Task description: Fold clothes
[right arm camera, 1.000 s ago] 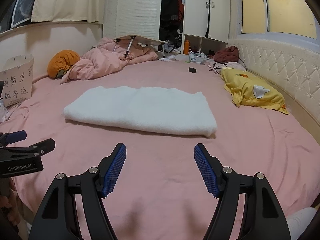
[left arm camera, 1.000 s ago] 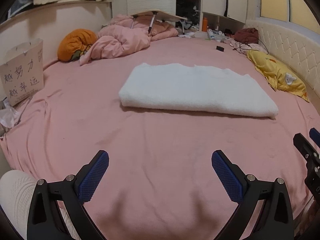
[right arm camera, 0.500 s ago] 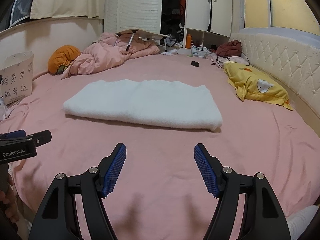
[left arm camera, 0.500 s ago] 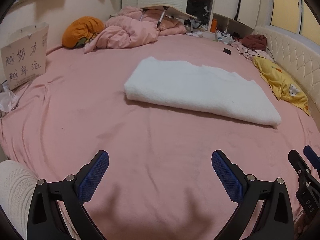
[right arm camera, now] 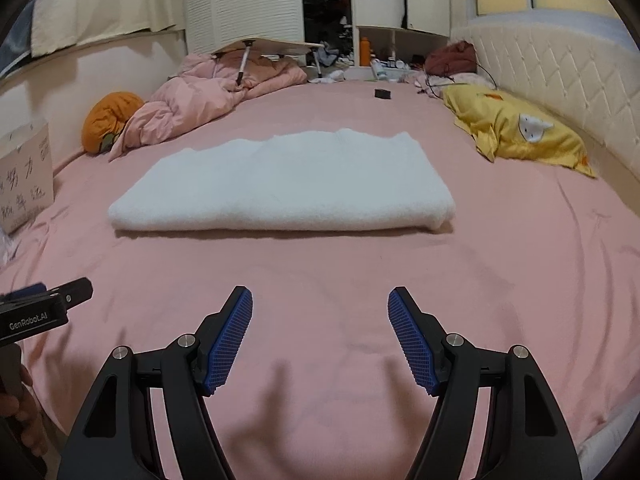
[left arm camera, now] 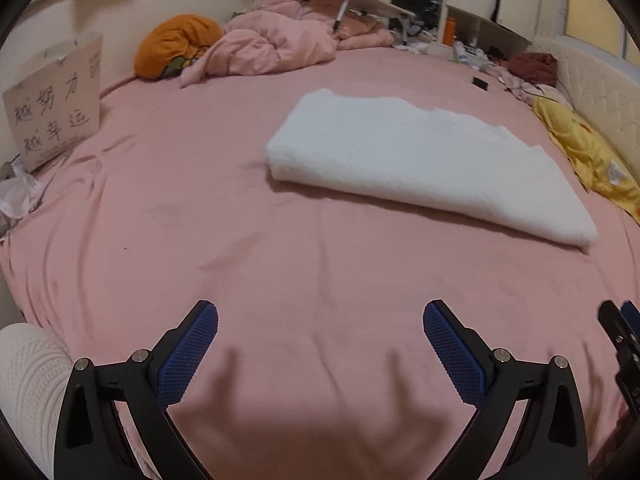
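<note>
A white fluffy garment (left arm camera: 424,160) lies folded into a long flat rectangle on the pink bed sheet (left arm camera: 200,216); it also shows in the right wrist view (right arm camera: 288,184). My left gripper (left arm camera: 320,316) is open and empty, above the sheet, short of the garment's near left side. My right gripper (right arm camera: 320,304) is open and empty, above the sheet in front of the garment's near folded edge. Each gripper shows at the edge of the other's view: the right gripper (left arm camera: 620,320) and the left gripper (right arm camera: 52,296).
A crumpled pink duvet (right arm camera: 208,100) with a small folding table (right arm camera: 276,46), an orange cushion (right arm camera: 108,116) and a cardboard sign (left arm camera: 52,108) lie at the far left. A yellow pillow (right arm camera: 516,132) lies by the padded headboard (right arm camera: 560,80) at the right. A small black object (right arm camera: 383,93) is on the far sheet.
Both grippers have moved forward over the sheet towards the garment, which looms larger in both views. Both stay open and the garment has not moved.
</note>
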`<move>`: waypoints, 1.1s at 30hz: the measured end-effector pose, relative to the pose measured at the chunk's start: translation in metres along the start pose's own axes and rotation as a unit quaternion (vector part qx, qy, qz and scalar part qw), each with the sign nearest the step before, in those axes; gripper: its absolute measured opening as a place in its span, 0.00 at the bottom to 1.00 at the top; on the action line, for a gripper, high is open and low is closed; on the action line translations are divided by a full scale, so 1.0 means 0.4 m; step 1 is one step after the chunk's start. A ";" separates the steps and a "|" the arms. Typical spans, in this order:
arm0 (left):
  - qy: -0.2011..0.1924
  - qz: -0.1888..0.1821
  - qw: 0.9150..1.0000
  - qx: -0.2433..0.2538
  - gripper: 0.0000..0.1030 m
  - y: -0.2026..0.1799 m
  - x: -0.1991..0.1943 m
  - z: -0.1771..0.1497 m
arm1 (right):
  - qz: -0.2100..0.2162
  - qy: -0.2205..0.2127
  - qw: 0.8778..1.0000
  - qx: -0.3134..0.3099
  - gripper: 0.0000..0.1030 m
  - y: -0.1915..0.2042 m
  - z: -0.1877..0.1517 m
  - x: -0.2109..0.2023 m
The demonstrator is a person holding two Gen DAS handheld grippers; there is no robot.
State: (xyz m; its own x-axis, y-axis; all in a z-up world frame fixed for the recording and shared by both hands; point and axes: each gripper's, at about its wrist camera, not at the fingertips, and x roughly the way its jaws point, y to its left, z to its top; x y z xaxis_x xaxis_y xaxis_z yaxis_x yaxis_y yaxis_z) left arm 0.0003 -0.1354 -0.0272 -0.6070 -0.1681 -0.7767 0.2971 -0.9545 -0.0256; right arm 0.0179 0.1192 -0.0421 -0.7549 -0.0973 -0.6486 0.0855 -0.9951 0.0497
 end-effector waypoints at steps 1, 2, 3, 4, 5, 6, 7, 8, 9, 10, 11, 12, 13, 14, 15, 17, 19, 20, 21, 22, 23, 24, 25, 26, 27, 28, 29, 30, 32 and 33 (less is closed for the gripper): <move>0.001 0.000 1.000 -0.003 1.00 0.005 0.009 0.004 | -0.004 -0.002 1.000 0.002 0.69 -0.003 0.002 0.005; 0.003 0.000 1.000 -0.010 1.00 0.012 0.020 0.010 | -0.008 -0.004 1.000 0.002 0.69 -0.006 0.005 0.011; 0.006 -0.002 1.000 -0.017 1.00 0.017 0.029 0.017 | -0.011 -0.007 1.000 0.002 0.69 -0.008 0.009 0.017; 0.008 -0.007 1.000 -0.025 1.00 0.022 0.037 0.023 | -0.013 -0.009 1.000 0.003 0.69 -0.010 0.010 0.022; 0.013 -0.018 0.999 -0.034 1.00 0.027 0.050 0.033 | -0.012 -0.009 1.000 0.005 0.69 -0.012 0.011 0.028; 0.020 -0.038 0.998 -0.045 1.00 0.031 0.066 0.047 | -0.011 -0.009 1.000 0.008 0.69 -0.015 0.013 0.034; 0.027 -0.058 0.996 -0.056 1.00 0.034 0.082 0.060 | -0.008 -0.006 1.000 0.014 0.69 -0.020 0.014 0.041; 0.034 -0.082 0.994 -0.071 1.00 0.038 0.102 0.076 | -0.004 -0.002 1.000 0.021 0.69 -0.026 0.015 0.050; 0.041 -0.111 0.989 -0.089 1.00 0.040 0.126 0.096 | -0.001 0.000 1.000 0.026 0.69 -0.029 0.015 0.056; 0.048 -0.139 0.983 -0.107 1.00 0.042 0.150 0.115 | 0.002 0.005 0.999 0.033 0.69 -0.036 0.015 0.063; 0.055 -0.168 0.976 -0.125 1.00 0.044 0.174 0.134 | 0.004 0.008 0.999 0.040 0.69 -0.042 0.016 0.070; 0.065 -0.192 0.968 -0.147 1.00 0.046 0.205 0.152 | 0.007 0.010 0.999 0.047 0.69 -0.049 0.018 0.075; 0.081 -0.209 0.959 -0.174 1.00 0.047 0.245 0.166 | 0.009 0.011 0.998 0.055 0.69 -0.057 0.021 0.082; 0.101 -0.226 0.947 -0.205 1.00 0.049 0.288 0.176 | 0.011 0.012 0.998 0.064 0.69 -0.066 0.025 0.089; 0.120 -0.252 0.929 -0.241 1.00 0.052 0.330 0.180 | 0.013 0.014 0.997 0.073 0.69 -0.075 0.028 0.097; 0.126 -0.293 0.898 -0.304 1.00 0.058 0.388 0.194 | 0.015 0.021 0.996 0.088 0.69 -0.090 0.030 0.113; 0.121 -0.324 0.867 -0.359 1.00 0.064 0.437 0.209 | 0.017 0.030 0.993 0.112 0.69 -0.112 0.031 0.131; 0.117 -0.334 0.855 -0.380 1.00 0.066 0.458 0.221 | 0.019 0.035 0.992 0.123 0.69 -0.122 0.031 0.139; 0.111 -0.340 0.847 -0.393 1.00 0.067 0.476 0.235 | 0.021 0.040 0.990 0.133 0.69 -0.131 0.031 0.145; 0.106 -0.344 0.841 -0.405 1.00 0.066 0.493 0.250 | 0.023 0.043 0.989 0.141 0.69 -0.137 0.031 0.150; 0.104 -0.345 0.836 -0.414 1.00 0.063 0.510 0.264 | 0.023 0.045 0.988 0.147 0.69 -0.143 0.031 0.155; 0.102 -0.345 0.833 -0.420 1.00 0.061 0.523 0.277 | 0.024 0.047 0.987 0.153 0.69 -0.149 0.030 0.158; 0.099 -0.346 0.830 -0.426 1.00 0.058 0.535 0.290 | 0.026 0.048 0.985 0.161 0.69 -0.157 0.031 0.162; 0.094 -0.347 0.829 -0.428 1.00 0.054 0.543 0.301 | 0.028 0.049 0.984 0.167 0.69 -0.162 0.031 0.163; 0.087 -0.346 0.832 -0.425 1.00 0.049 0.545 0.307 | 0.029 0.050 0.984 0.171 0.69 -0.166 0.031 0.166; 0.081 -0.342 0.837 -0.419 0.98 0.043 0.545 0.307 | 0.028 0.051 0.983 0.173 0.69 -0.170 0.030 0.170; 0.078 -0.332 0.845 -0.412 0.89 0.038 0.545 0.302 | 0.028 0.054 0.983 0.175 0.69 -0.173 0.030 0.174; 0.075 -0.322 0.852 -0.406 0.68 0.040 0.544 0.291 | 0.027 0.056 0.982 0.177 0.69 -0.177 0.029 0.179; 0.072 -0.302 0.865 -0.395 0.35 0.061 0.544 0.256 | 0.029 0.065 0.980 0.184 0.69 -0.184 0.026 0.190; 0.071 -0.300 0.867 -0.392 0.31 0.071 0.547 0.243 | 0.032 0.057 0.982 0.177 0.69 -0.178 0.045 0.197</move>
State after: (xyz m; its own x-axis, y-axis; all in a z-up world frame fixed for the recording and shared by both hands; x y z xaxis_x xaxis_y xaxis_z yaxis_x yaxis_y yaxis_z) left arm -0.1959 -0.2231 -0.1367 -0.7455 0.3859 -0.5433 0.4018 -0.3901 -0.8285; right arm -0.0594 0.1823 -0.0831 -0.6752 -0.1779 -0.7159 -0.1157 -0.9329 0.3409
